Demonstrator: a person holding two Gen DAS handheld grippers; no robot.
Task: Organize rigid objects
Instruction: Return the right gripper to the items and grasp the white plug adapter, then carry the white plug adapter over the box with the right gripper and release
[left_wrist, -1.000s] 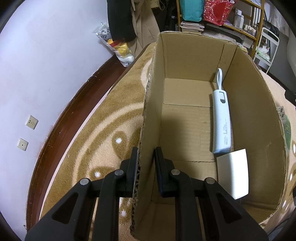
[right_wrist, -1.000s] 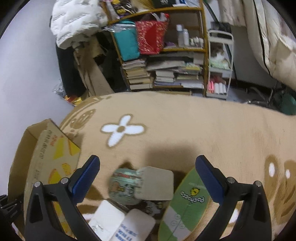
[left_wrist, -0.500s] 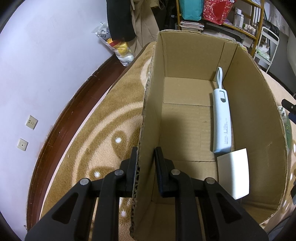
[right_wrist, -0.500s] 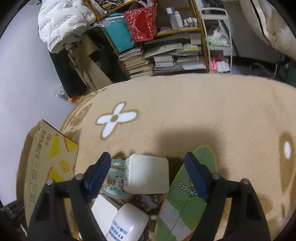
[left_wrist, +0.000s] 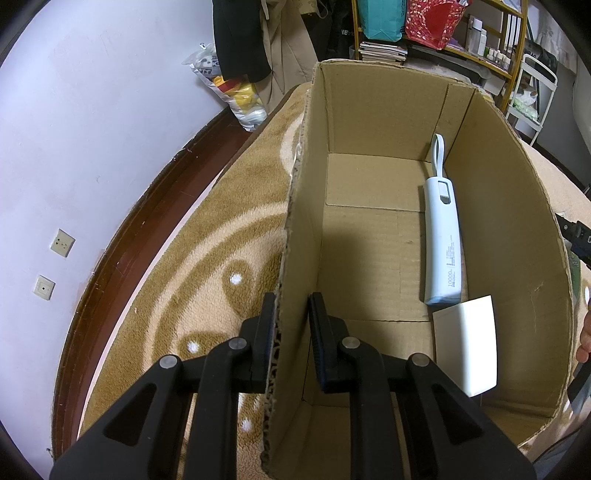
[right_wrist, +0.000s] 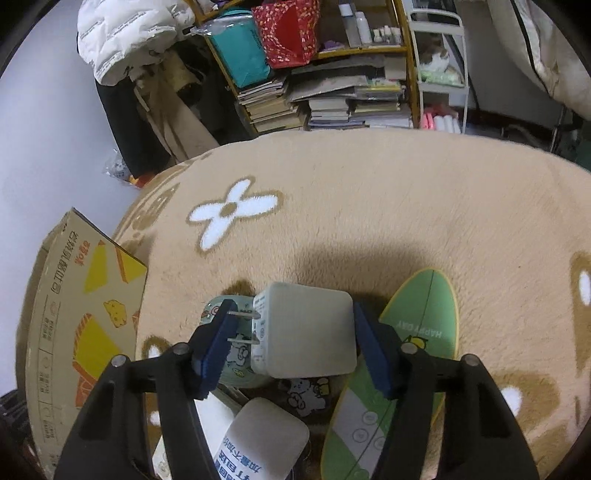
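Meanwhile, at the lower middle of the left wrist view, the left gripper (left_wrist: 291, 332) is clamping the near side wall of the cardboard box (left_wrist: 517, 229), one finger outside the wall and one inside. Inside the box, a pale blue power bank (left_wrist: 443, 243) is lying lengthwise along the right wall in the centre right of the frame, its loop strap pointing toward the far end. Just below it, a white card (left_wrist: 465, 347) is leaning near the right wall.

Down in the lower centre of the right wrist view, the right gripper (right_wrist: 291, 343) is closing around a white plug adapter (right_wrist: 306, 332), its jaws standing on either side. The left pad is meeting the adapter's metal prongs and the right pad is sitting at its opposite edge; whether the pads are pressing already cannot be told. The adapter is resting on a small heap of items, with a green fan-shaped card (right_wrist: 413, 354) just to its right on the beige rug (right_wrist: 369, 206). The box is showing its printed outer side at the left edge.
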